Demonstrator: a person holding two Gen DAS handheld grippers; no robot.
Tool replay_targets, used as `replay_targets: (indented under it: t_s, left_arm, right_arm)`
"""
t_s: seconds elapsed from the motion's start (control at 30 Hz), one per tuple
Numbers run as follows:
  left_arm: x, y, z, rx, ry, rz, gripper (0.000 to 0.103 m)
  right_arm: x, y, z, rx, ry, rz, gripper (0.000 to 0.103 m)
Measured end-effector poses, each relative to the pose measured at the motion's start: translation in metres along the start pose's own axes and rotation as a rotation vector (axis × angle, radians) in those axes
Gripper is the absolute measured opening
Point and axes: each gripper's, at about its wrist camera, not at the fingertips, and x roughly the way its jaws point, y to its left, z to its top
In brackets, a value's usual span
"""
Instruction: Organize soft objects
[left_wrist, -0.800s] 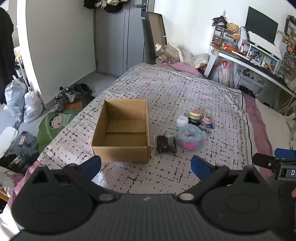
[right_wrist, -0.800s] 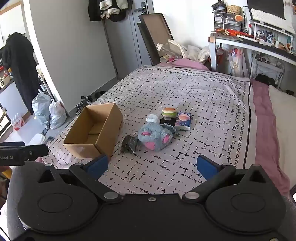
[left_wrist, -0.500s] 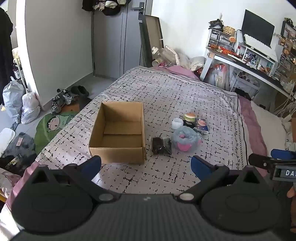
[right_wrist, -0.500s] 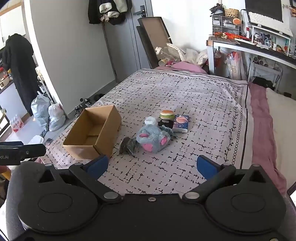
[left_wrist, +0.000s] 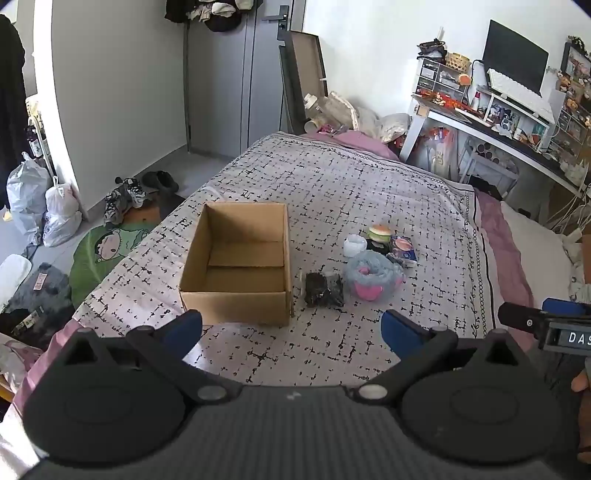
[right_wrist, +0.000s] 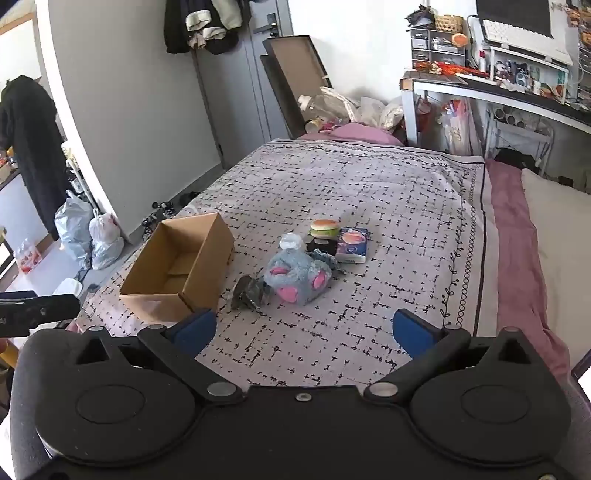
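An open, empty cardboard box sits on the patterned bedspread. To its right lies a cluster: a dark crinkled packet, a blue and pink plush toy, a white soft lump, a burger-shaped squishy and a small blue tissue pack. My left gripper is open and empty, near the bed's front edge. My right gripper is open and empty, well short of the plush.
The floor to the left holds plastic bags, shoes and a green mat. A cluttered desk stands at the right. A pillow lies along the bed's right side.
Both grippers have drawn back and risen a little, so the box and the cluster look smaller and farther away. Nothing on the bed has moved.
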Motion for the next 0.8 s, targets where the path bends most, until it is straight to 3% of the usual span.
replay_targets:
  t_s: [0.8]
  left_arm:
    - [0.008,0.003,-0.004,-0.01,0.006,0.007,0.102]
  right_arm:
    - [0.0,0.004,-0.002,-0.016,-0.009,-0.022,0.103]
